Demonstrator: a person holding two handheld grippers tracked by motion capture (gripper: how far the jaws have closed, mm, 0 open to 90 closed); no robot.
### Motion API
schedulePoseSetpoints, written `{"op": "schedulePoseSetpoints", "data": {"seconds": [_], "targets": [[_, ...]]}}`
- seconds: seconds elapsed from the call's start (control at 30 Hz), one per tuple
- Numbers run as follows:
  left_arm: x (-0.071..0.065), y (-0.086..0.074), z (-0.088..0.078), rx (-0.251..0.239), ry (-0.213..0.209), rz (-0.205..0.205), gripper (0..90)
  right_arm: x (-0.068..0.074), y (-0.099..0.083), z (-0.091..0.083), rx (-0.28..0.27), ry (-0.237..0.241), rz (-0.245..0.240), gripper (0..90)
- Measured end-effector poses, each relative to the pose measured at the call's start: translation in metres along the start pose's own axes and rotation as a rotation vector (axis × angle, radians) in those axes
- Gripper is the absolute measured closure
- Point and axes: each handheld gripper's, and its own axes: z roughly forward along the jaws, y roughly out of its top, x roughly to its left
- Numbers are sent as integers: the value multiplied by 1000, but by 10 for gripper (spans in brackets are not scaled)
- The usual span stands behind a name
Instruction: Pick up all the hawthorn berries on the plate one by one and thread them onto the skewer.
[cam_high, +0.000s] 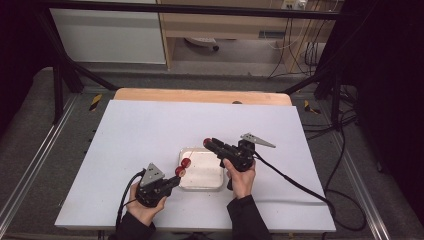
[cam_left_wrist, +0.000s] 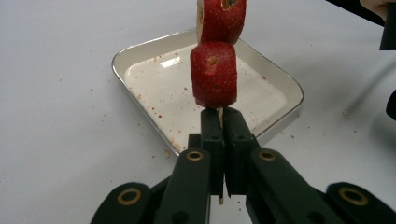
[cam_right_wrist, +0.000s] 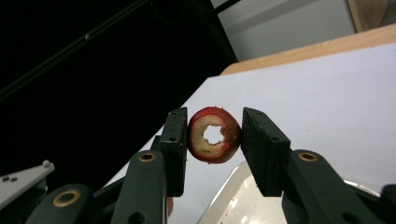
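Note:
My left gripper (cam_left_wrist: 220, 114) is shut on a thin wooden skewer (cam_left_wrist: 219, 111) that stands up from its jaws. Two red cored fruit slices (cam_left_wrist: 215, 74) are threaded on it, one above the other. In the high view this left gripper (cam_high: 175, 180) sits at the near left corner of a white tray (cam_high: 200, 180), with the skewered slices (cam_high: 183, 166) over the tray's left rim. My right gripper (cam_right_wrist: 214, 122) is shut on a third red ring-shaped slice (cam_right_wrist: 229, 135) with a hole through its middle. That right gripper (cam_high: 209, 143) hovers over the tray's far right corner.
The tray (cam_left_wrist: 154, 74) holds only red crumbs and rests on a white table sheet (cam_high: 140, 130). A wooden edge (cam_high: 200, 95) runs along the far side. Black frame posts stand at both back corners, and the right gripper's cable (cam_high: 295, 180) trails off to the right.

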Motion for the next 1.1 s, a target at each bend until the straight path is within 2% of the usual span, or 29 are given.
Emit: {"op": "schedulePoseSetpoints", "data": {"seconds": [0.5,0.77,1.1], "targets": [[-14,10,9,-27,-15,-20,880,0,7,0,-117,9,39,625],[-20,16,15,-42,-22,-29,880,0,8,0,-150,13,51,625],[-23,19,19,-52,-25,-41,880,0,6,1,-165,25,59,625]]}}
